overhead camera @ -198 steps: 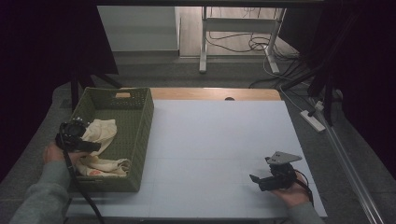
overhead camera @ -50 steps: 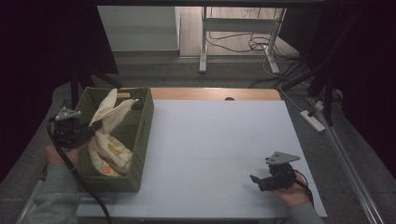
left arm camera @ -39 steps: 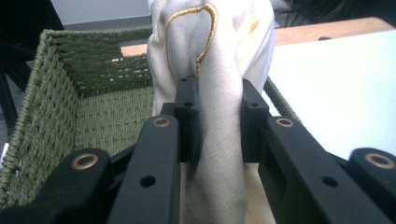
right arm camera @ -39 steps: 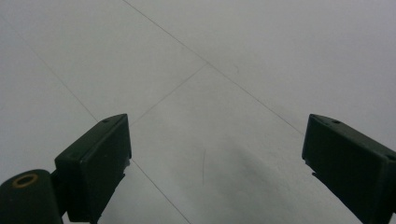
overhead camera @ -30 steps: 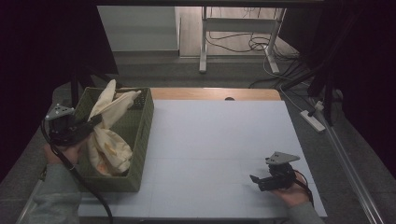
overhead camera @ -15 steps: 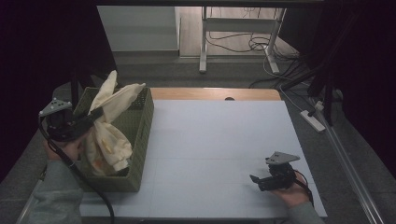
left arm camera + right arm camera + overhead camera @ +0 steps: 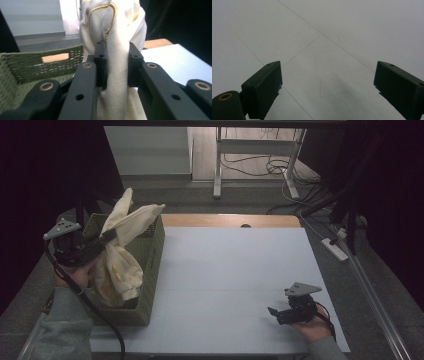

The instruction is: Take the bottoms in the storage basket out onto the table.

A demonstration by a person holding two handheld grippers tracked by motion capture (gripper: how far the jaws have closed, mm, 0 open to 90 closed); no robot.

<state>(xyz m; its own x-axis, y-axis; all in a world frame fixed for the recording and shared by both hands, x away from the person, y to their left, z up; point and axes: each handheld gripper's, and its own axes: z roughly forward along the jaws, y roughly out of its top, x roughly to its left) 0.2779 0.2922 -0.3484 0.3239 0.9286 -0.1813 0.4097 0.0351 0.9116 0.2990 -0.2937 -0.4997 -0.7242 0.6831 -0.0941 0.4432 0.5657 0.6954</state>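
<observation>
Pinching cream cloth (image 7: 120,255), long axis vertical | left gripper (image 7: 107,236) clamped | right gripper (image 7: 272,312) agape

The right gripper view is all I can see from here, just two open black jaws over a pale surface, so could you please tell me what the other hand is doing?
Observer: The left tool is shut on a cream cloth, held up above a green woven basket.
Operator: Thank you. Is the cloth free of the basket?
Observer: Not fully; in the high view its lower end hangs inside the basket.
Operator: And where is my tool relative to that?
Observer: The right tool rests low on the white table, near its right front corner, far from the basket.
</observation>
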